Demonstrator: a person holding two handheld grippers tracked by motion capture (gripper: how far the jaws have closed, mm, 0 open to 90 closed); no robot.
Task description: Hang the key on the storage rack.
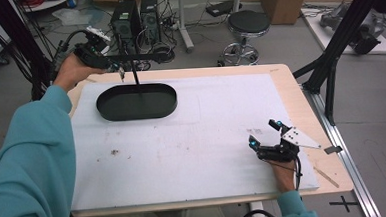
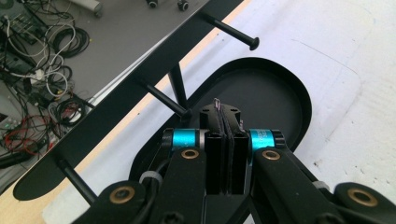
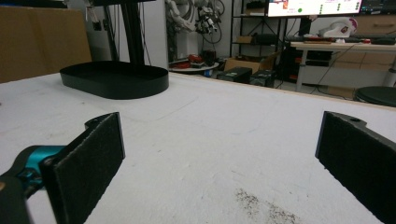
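A black oval tray (image 1: 136,102) lies at the table's far left, on the white mat. From it rises a thin post carrying a black crossbar (image 1: 135,56) with pegs (image 2: 161,95). My left gripper (image 1: 114,66) hovers just left of that bar, above the tray's far edge. Its jaws are shut, and a small wire hook (image 2: 217,103) sticks out from their tips. At the front right, my right gripper (image 1: 265,134) rests low on the mat. It stands open, with nothing between its pads (image 3: 88,158). From there the tray (image 3: 114,79) lies far off to the left.
The white mat (image 1: 197,138) covers a wooden table with bare edges. Behind the table are a black stool (image 1: 248,23), computer towers (image 1: 126,17) and floor cables. Black frame legs (image 1: 329,66) stand at the right. Small dark specks (image 3: 261,205) mark the mat.
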